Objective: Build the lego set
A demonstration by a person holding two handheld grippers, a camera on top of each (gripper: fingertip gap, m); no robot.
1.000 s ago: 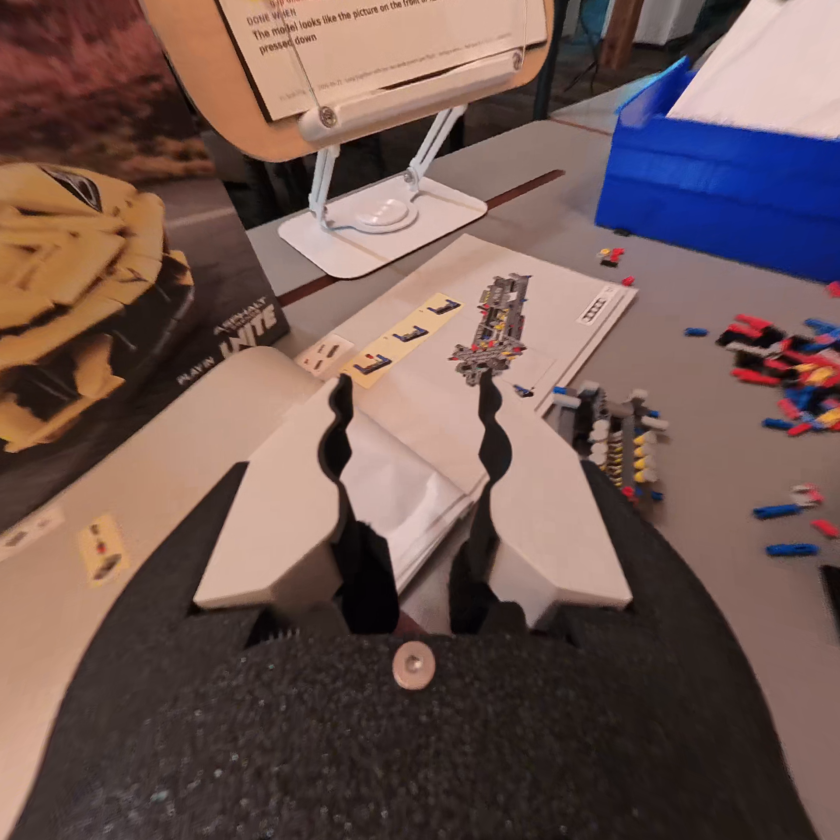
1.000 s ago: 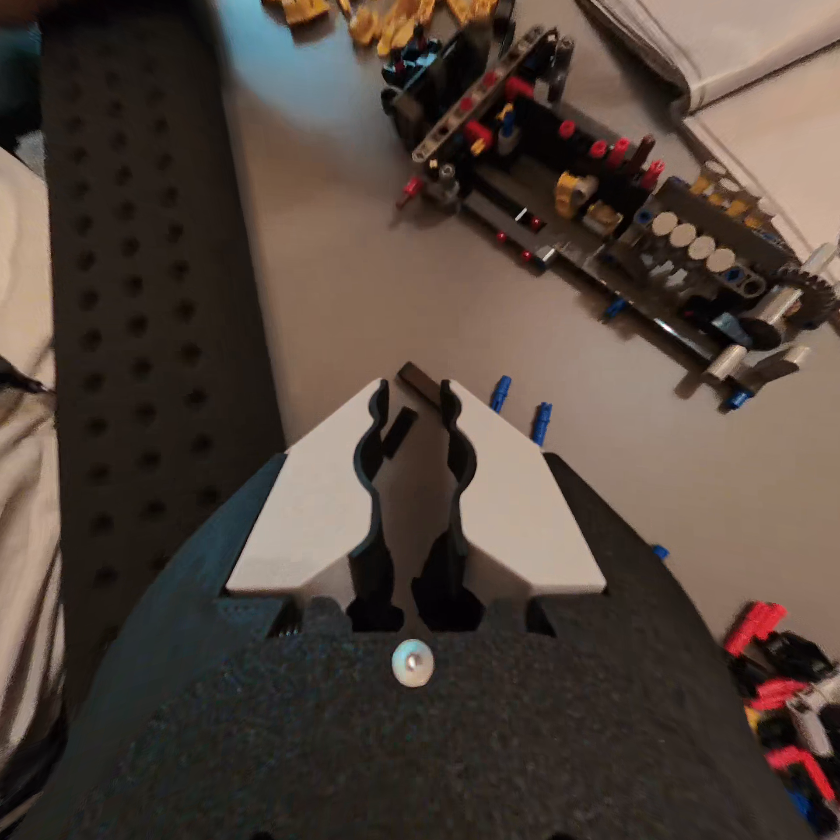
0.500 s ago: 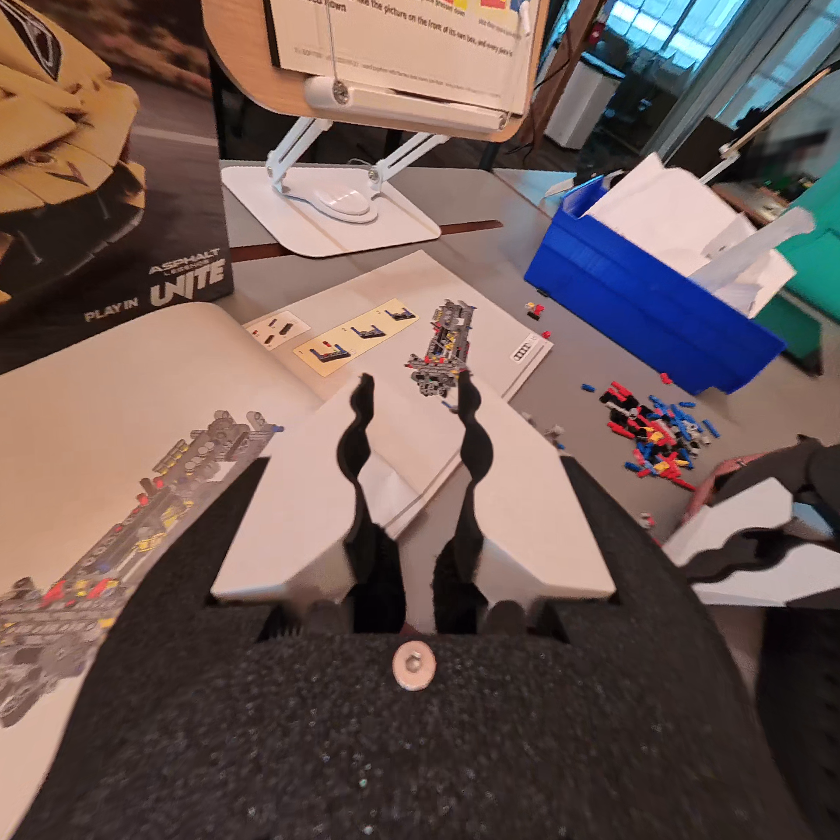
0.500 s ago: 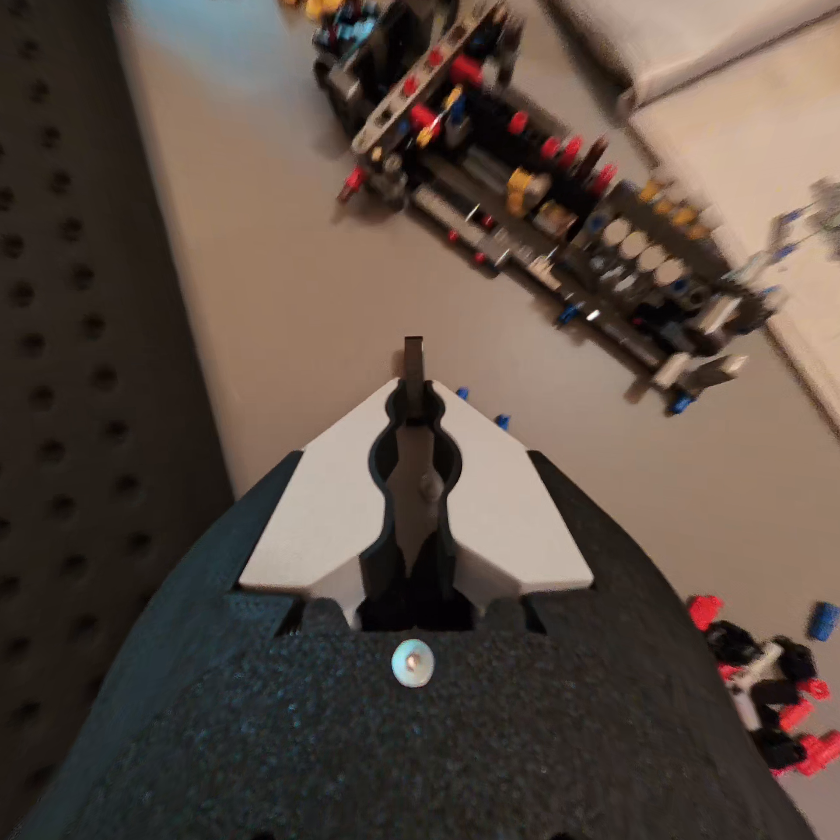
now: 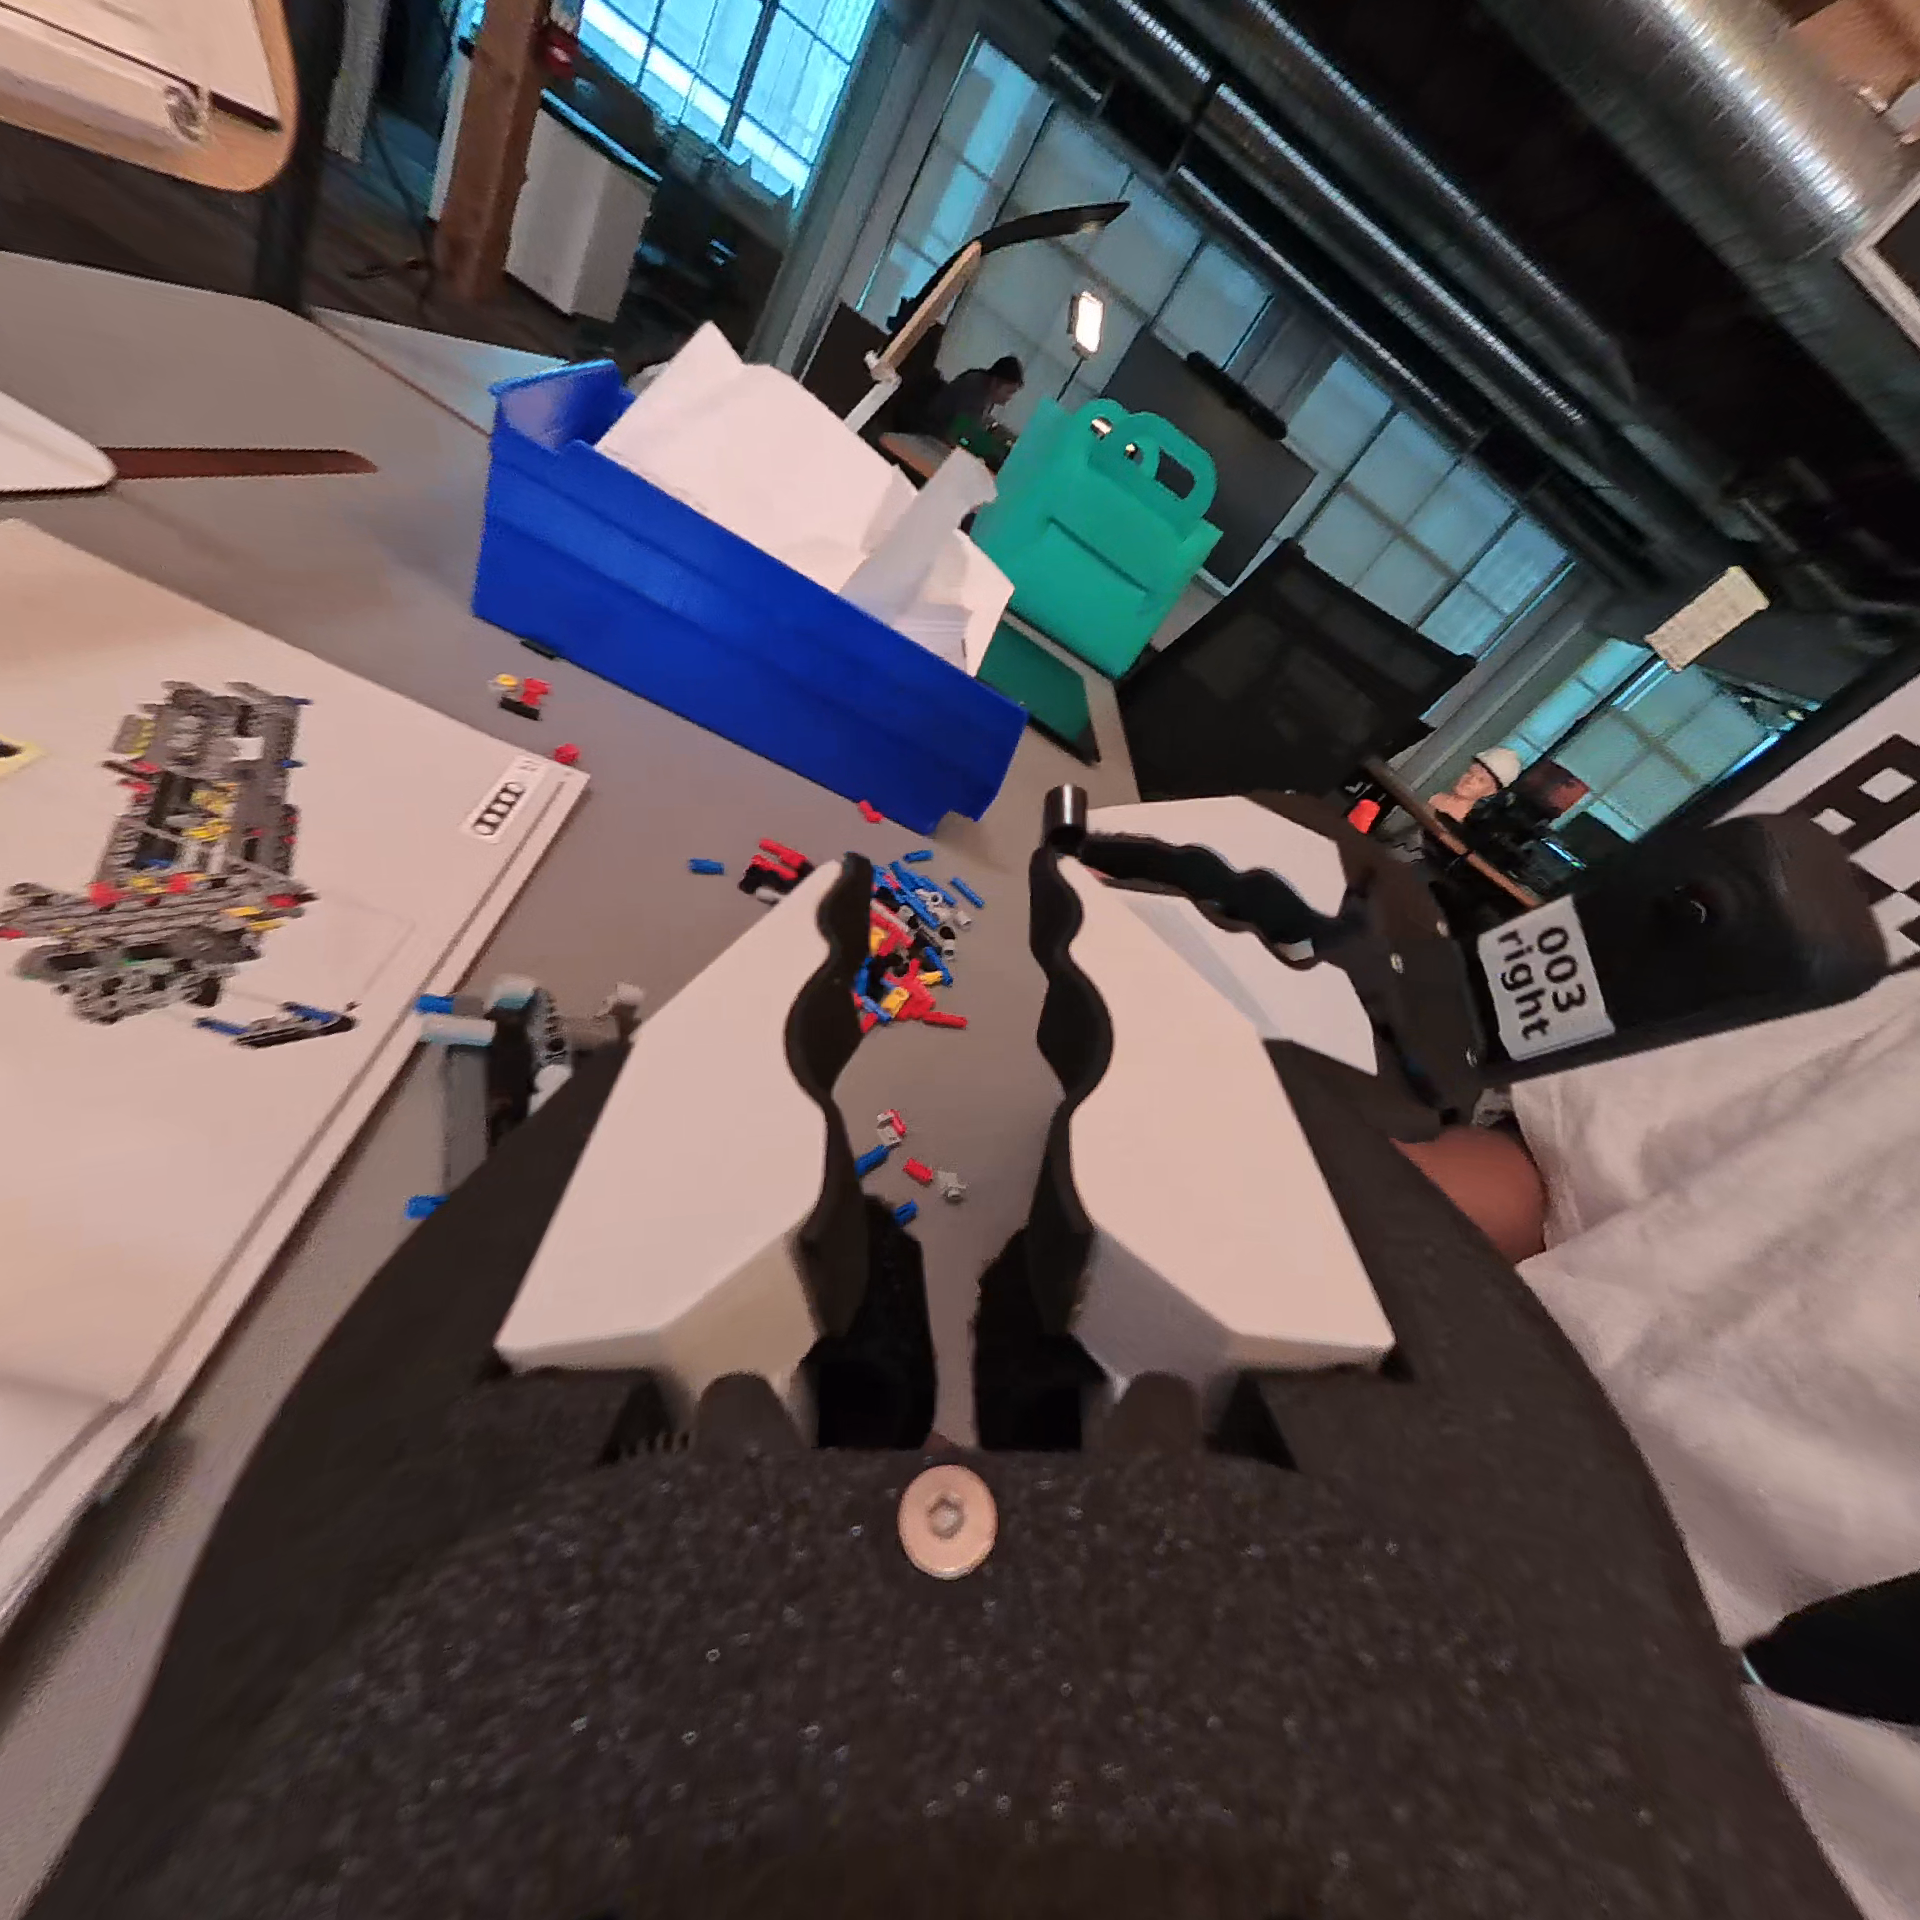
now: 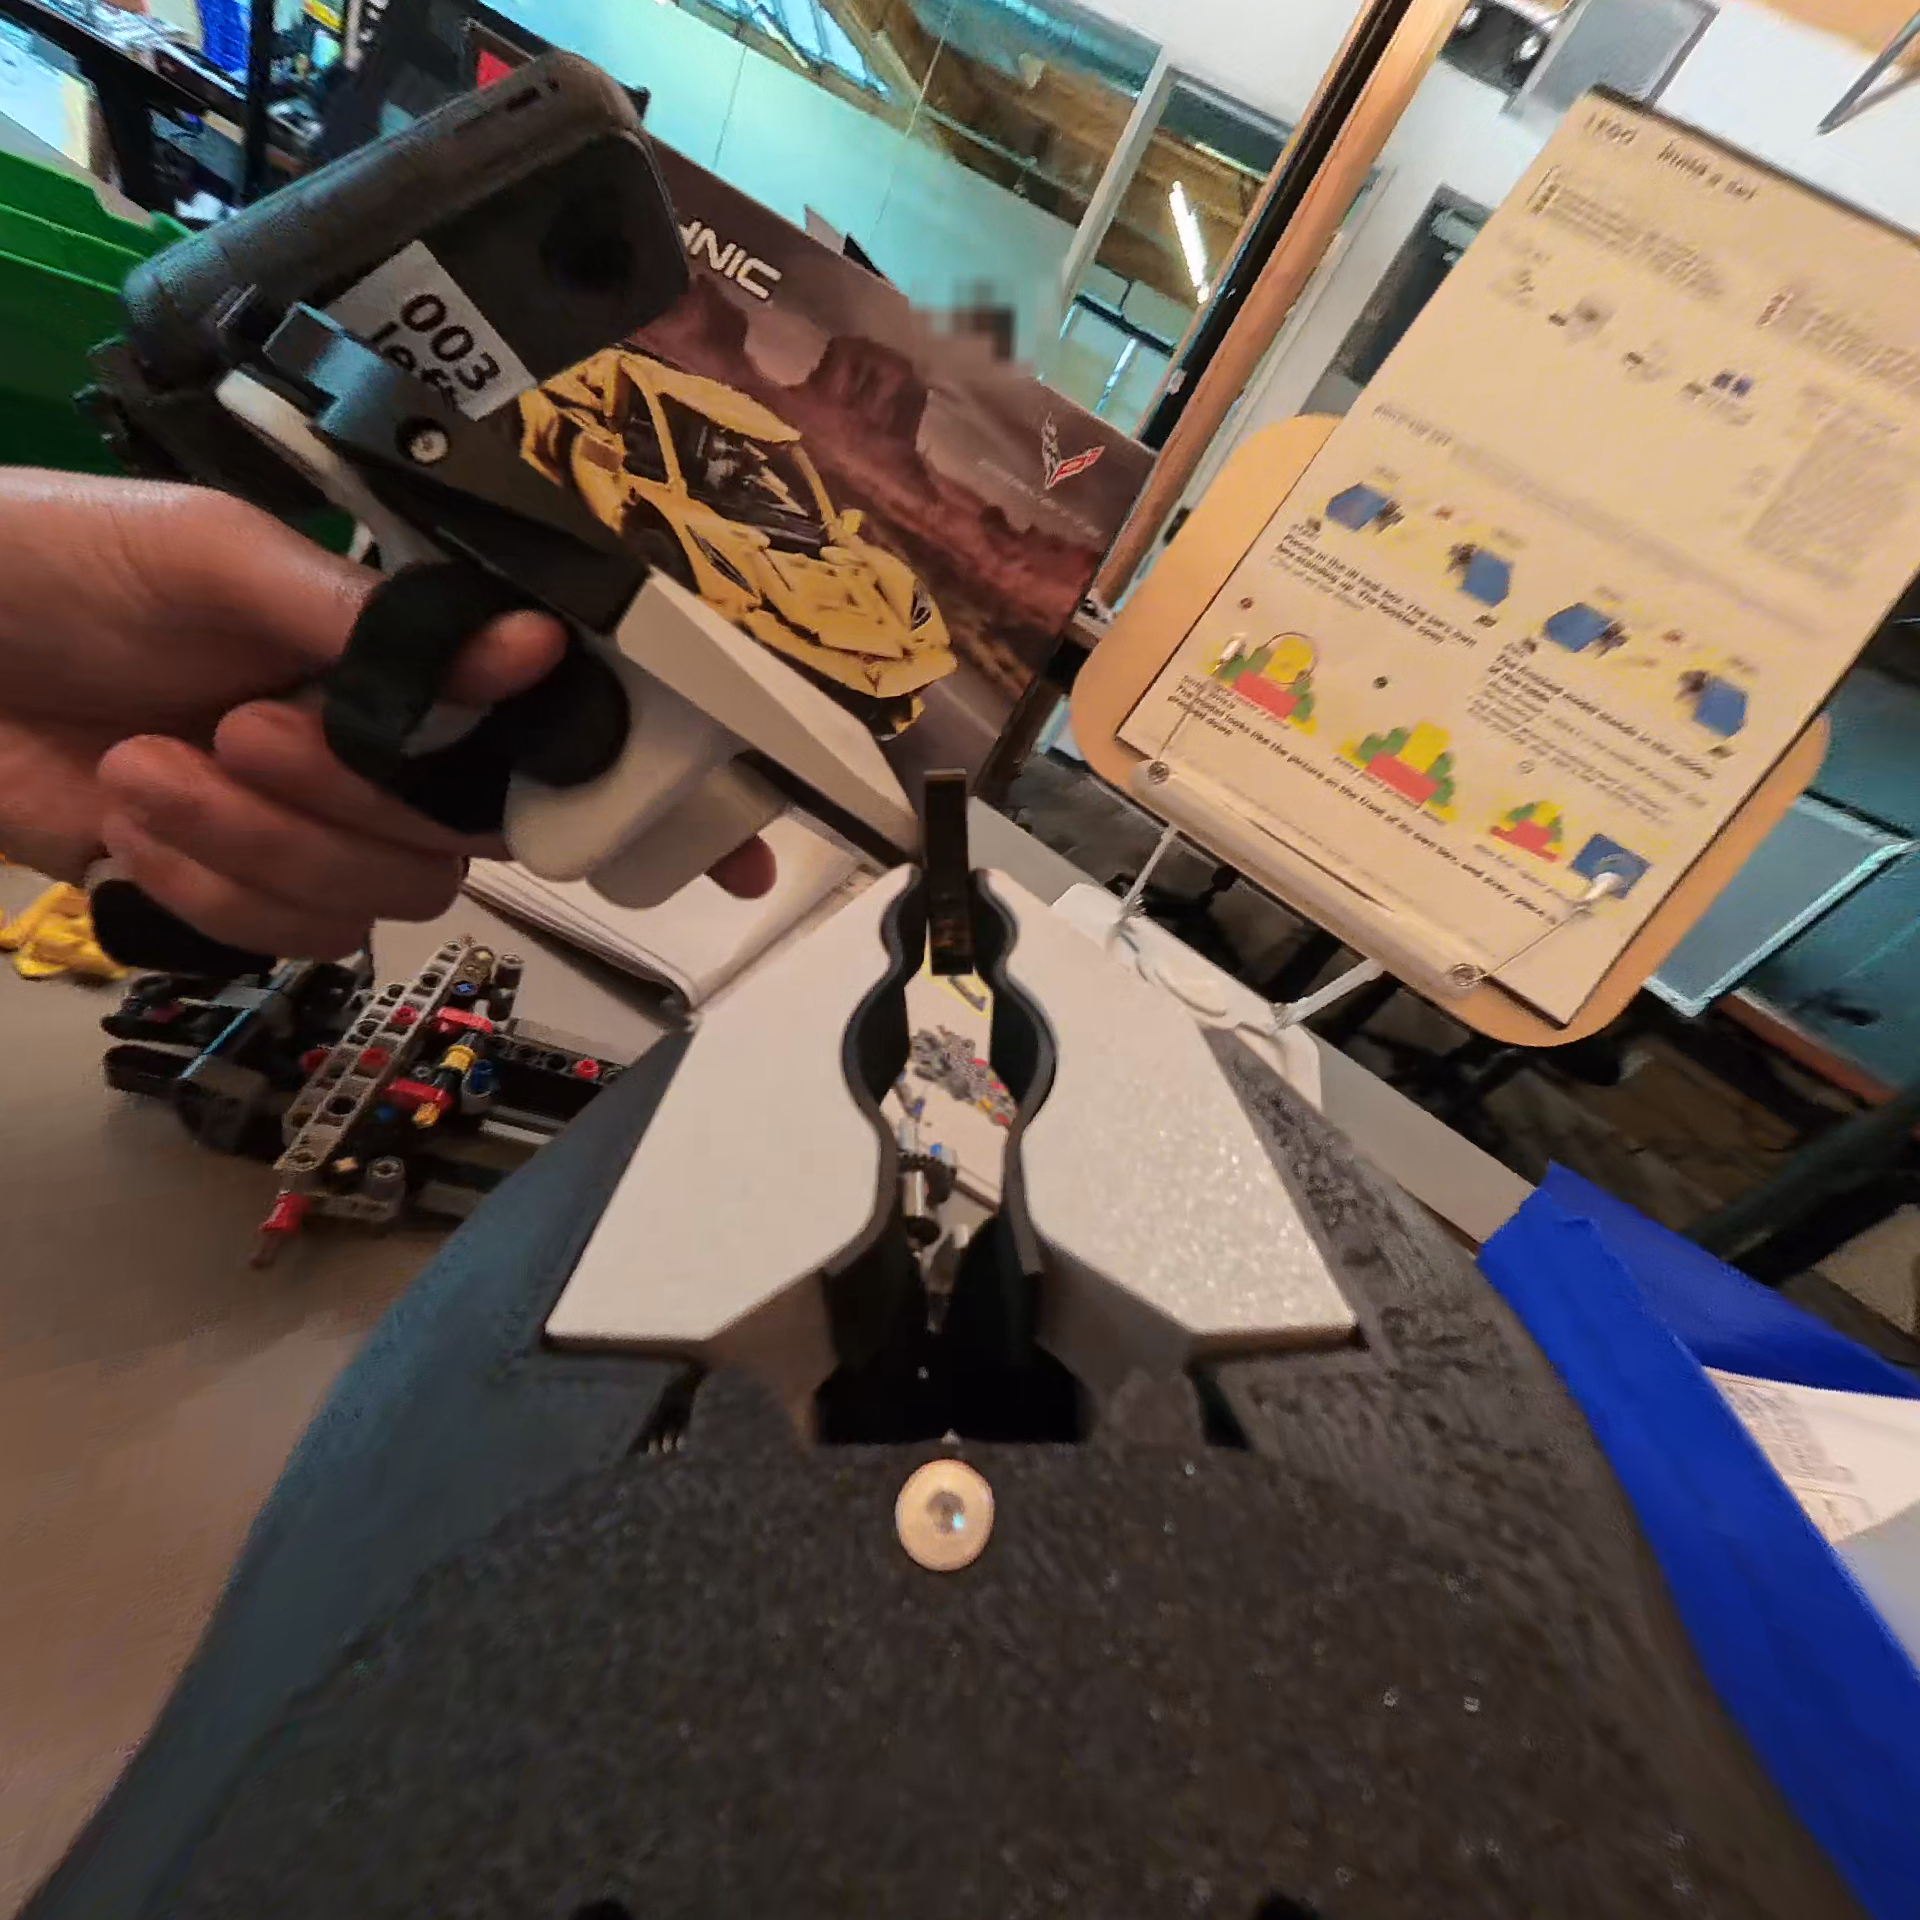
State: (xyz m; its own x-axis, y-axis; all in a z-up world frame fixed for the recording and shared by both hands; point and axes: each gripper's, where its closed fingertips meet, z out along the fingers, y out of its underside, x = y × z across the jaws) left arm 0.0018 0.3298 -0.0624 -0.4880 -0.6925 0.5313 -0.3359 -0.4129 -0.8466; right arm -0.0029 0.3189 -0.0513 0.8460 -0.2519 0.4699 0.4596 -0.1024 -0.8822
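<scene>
Black lego piece [image 6: 948, 873] pinched upright at the right tool [image 6: 948, 914] tips (protruding).

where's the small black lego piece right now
The black piece is pinched at the tips of the right claw, held up off the table; in the left wrist view it sits just right of the open left claw.

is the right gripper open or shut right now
Shut on a piece. In the right wrist view the right gripper has its tips pinched on a small black lego pin that sticks out past them, lifted above the table.
</scene>
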